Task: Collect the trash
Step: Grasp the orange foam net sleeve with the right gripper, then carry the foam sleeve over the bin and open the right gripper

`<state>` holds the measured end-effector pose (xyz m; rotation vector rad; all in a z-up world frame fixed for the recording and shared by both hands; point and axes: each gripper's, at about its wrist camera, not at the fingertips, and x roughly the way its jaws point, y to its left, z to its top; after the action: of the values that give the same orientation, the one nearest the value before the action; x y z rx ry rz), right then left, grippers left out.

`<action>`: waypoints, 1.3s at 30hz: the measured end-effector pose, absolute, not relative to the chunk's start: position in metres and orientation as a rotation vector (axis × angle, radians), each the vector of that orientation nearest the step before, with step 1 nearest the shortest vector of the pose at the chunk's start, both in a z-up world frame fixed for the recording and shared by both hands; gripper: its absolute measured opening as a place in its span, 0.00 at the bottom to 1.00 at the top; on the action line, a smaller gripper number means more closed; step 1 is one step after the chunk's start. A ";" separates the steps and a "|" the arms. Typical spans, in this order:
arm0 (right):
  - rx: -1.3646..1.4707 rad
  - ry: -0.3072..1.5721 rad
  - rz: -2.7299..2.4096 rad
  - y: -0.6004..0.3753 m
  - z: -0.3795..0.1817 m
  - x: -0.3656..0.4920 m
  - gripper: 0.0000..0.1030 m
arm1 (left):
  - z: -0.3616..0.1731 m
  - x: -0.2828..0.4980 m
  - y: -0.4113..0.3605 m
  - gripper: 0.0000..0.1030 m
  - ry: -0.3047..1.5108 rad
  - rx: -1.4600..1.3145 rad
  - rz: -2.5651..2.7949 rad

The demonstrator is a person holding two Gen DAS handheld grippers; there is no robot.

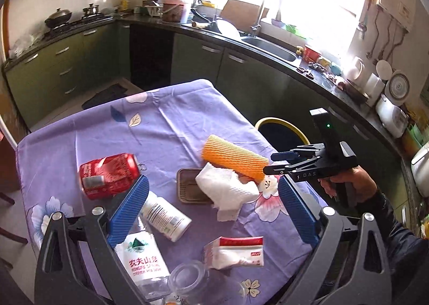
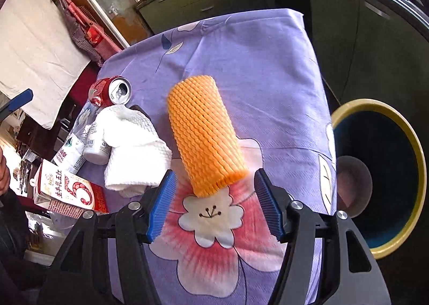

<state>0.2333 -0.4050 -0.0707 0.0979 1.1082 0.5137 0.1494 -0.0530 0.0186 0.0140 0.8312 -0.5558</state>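
Sunlight from a kitchen window falls over green cabinets and onto a small surface (image 1: 166, 122) draped in a purple flowered cloth, where the rubbish lies in a loose cluster. In the right wrist view, the right claw (image 2: 214, 208) is spread wide and empty, its blue pads flanking the near end of an orange foam sleeve (image 2: 205, 136) that lies on its side, pointing away toward 12 o'clock. The pads stand just clear of the sleeve on both sides, so this looks like the line-up before a pinch; the foam should squash easily, which favours a grip across its width.

At 3 o'clock from that claw, off the surface edge, sits a dark bin with a yellow rim (image 2: 418, 160), mouth open toward the camera. It is probably parked there so each item can be dropped over the edge with a short swing.

At 9 to 10 o'clock of the sleeve lie a crumpled white paper towel (image 2: 131, 144), a red drink can (image 2: 111, 90) on its side, a white pill bottle (image 2: 93, 146) and a red and white carton (image 2: 67, 189).

The left claw (image 1: 211, 211) is likewise released and holds nothing, hovering above the white bottle, a flattened water bottle (image 1: 142, 262), a tissue pack (image 1: 236, 251) and a brown tray (image 1: 190, 187) part hidden under the towel. Nothing appears collected yet.
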 end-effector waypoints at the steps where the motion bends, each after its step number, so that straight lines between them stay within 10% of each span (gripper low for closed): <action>1: 0.091 1.110 0.514 -0.401 -0.073 0.237 0.65 | 0.017 0.147 -0.044 0.90 0.827 -0.003 -0.540; 5: 0.062 1.129 0.509 -0.389 -0.083 0.249 0.64 | 0.010 0.141 -0.017 0.90 0.822 -0.062 -0.497; 10: 0.046 1.125 0.487 -0.384 -0.089 0.252 0.19 | -0.002 0.140 -0.002 0.91 0.842 -0.105 -0.475; 13: 0.075 1.096 0.486 -0.390 -0.080 0.249 0.13 | -0.006 0.140 0.002 0.91 0.843 -0.118 -0.475; 35: 0.284 1.066 0.023 -0.588 -0.088 0.225 0.13 | -0.002 0.134 -0.013 0.91 0.839 -0.086 -0.501; 39: 0.334 1.087 -0.025 -0.606 -0.108 0.233 0.49 | 0.000 0.128 -0.020 0.91 0.839 -0.058 -0.513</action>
<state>0.2326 -0.6058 -0.1077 0.3339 1.0868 -0.0251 0.1278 -0.0202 0.0002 -0.0581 0.8388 -0.5131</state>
